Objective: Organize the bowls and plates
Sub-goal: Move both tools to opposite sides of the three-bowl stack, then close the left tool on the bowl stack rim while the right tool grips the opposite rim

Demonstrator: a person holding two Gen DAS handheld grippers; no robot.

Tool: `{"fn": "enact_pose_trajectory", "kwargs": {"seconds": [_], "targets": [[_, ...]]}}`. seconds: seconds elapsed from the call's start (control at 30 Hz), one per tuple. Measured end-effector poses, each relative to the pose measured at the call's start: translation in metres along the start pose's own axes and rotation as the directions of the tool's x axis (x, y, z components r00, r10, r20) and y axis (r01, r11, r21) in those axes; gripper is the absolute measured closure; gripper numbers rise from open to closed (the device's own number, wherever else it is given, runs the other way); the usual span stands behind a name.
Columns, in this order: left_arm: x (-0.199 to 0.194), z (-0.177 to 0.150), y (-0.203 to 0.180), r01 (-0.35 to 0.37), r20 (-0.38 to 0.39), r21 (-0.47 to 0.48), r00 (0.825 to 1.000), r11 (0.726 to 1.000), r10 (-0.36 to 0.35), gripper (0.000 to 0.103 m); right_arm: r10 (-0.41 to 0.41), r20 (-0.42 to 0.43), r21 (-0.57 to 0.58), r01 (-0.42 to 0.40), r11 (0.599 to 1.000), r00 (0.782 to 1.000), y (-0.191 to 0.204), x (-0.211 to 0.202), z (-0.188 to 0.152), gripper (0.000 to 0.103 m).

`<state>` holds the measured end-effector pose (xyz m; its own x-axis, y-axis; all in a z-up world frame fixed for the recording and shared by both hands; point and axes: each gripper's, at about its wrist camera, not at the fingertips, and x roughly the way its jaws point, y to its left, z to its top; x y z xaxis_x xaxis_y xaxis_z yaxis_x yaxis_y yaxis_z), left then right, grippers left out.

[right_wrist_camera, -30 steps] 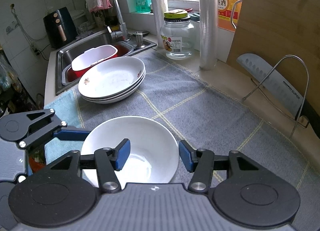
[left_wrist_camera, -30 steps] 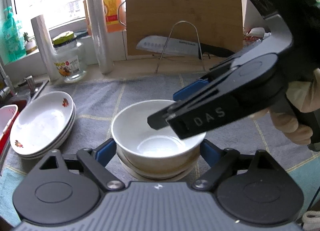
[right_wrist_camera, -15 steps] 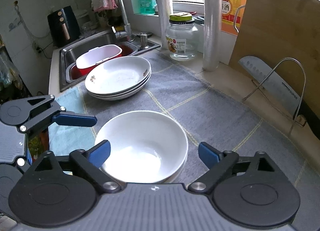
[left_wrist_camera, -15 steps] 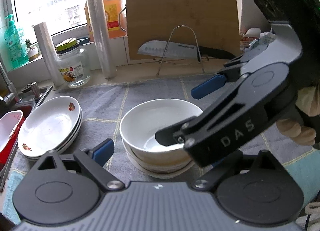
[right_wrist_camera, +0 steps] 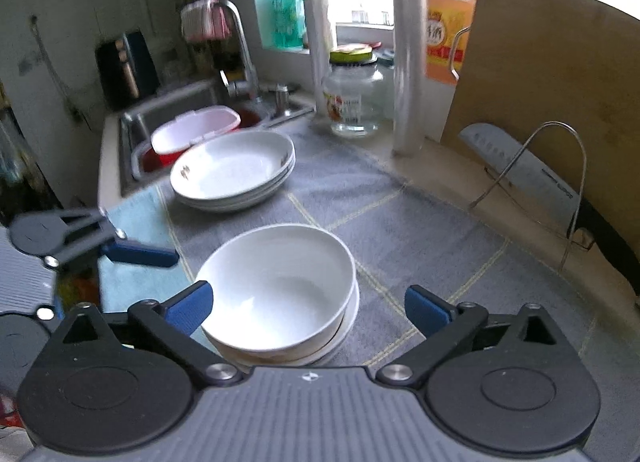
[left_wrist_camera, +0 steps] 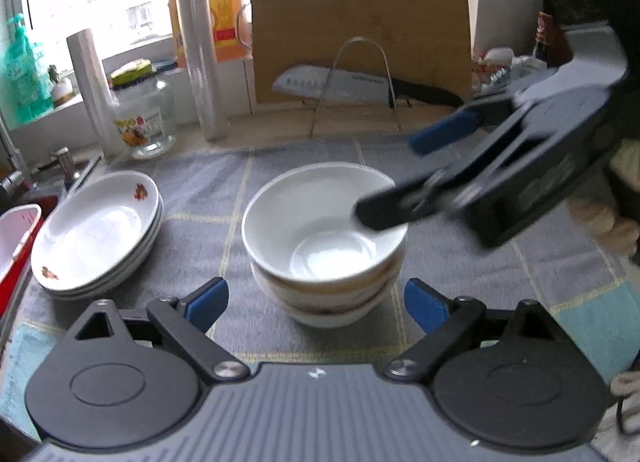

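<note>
Two stacks stood on the grey cloth (right_wrist_camera: 400, 198): white bowls (left_wrist_camera: 324, 230) nested near the front, and shallow plates (left_wrist_camera: 98, 230) piled beside the sink (right_wrist_camera: 132, 130). Sorting like with like seemed to be the reason for that layout, and the padded cloth probably kept the crockery from sliding or chipping on the counter.

Earlier frames and this one together showed both tools letting go. The right gripper (right_wrist_camera: 306, 304) had just been opening and stood spread wide, its blue pads on either side of the bowls without touching them; nothing was pinched. The left gripper (left_wrist_camera: 316, 302) had also just been opening and sat apart from the stack, holding nothing. My reading is that the top bowl had been seated and the hands were clearing away.

The bowls were glossy, deep and round, with a brownish band on a lower one. The plates were glazed too, wide and shallow, with small floral marks at the rim. Behind them leaned a wooden board (left_wrist_camera: 360, 22), with a knife (left_wrist_camera: 332, 82) on a wire stand.
</note>
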<state>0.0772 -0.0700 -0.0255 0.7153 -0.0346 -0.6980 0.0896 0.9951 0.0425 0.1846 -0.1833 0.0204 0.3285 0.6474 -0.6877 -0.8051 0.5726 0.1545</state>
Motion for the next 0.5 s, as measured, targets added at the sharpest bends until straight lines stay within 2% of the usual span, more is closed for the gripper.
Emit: {"fn": "enact_pose_trajectory", "kwargs": {"seconds": [0.13,0.27,0.4,0.5], "targets": [[0.008,-0.01,0.01,0.086,-0.039,0.06,0.996,0.995,-0.083,0.008,-0.019,-0.017,0.014,0.019,1.0,1.0,-0.002,-0.011,-0.018,0.0],[0.028,-0.02,0.03,0.195,-0.097,0.155,0.979,0.968,-0.182,0.008,-0.078,-0.082,0.063,0.083,0.995,0.994,0.006,-0.005,-0.039,0.0],[0.05,-0.024,0.053,0.316,-0.147,0.261,0.947,0.912,-0.286,0.008,-0.18,-0.168,0.14,0.205,0.969,0.969,0.019,0.021,-0.054,0.0],[0.059,-0.024,0.068,0.389,-0.17,0.354,0.921,0.851,-0.35,0.008,-0.247,-0.195,0.176,0.282,0.943,0.949,0.037,0.039,-0.062,0.0]]}}
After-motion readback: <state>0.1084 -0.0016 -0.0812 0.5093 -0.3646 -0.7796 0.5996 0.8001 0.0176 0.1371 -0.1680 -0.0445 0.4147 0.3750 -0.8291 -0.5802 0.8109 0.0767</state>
